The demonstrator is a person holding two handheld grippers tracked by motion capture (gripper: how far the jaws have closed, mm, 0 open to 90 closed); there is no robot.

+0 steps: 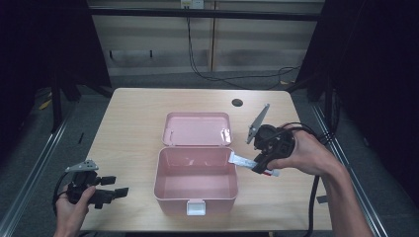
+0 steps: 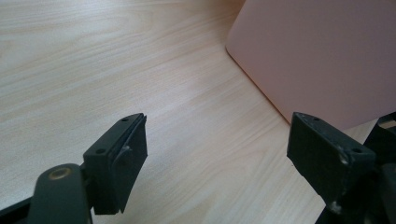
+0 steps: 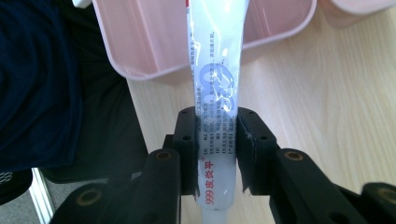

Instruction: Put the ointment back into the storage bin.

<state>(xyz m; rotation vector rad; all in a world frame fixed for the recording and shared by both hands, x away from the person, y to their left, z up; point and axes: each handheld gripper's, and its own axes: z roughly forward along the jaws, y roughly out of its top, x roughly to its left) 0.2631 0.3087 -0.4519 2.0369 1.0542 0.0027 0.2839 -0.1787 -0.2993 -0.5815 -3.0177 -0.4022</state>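
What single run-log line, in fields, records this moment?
right gripper: shut on white tube, at rim of open pink box | left gripper: open, over table beside box

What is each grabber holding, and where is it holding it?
The right hand-held gripper pinches a white tube near its cap end, across the flat body. The left hand-held gripper is open and holds nothing.

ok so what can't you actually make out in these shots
- Tube: right gripper view, its far end is cut off by the top edge; the small print is too fine to read.
- Pink box: left gripper view, frame edges crop it to one wall.
- Box latch: high view, too small for detail.
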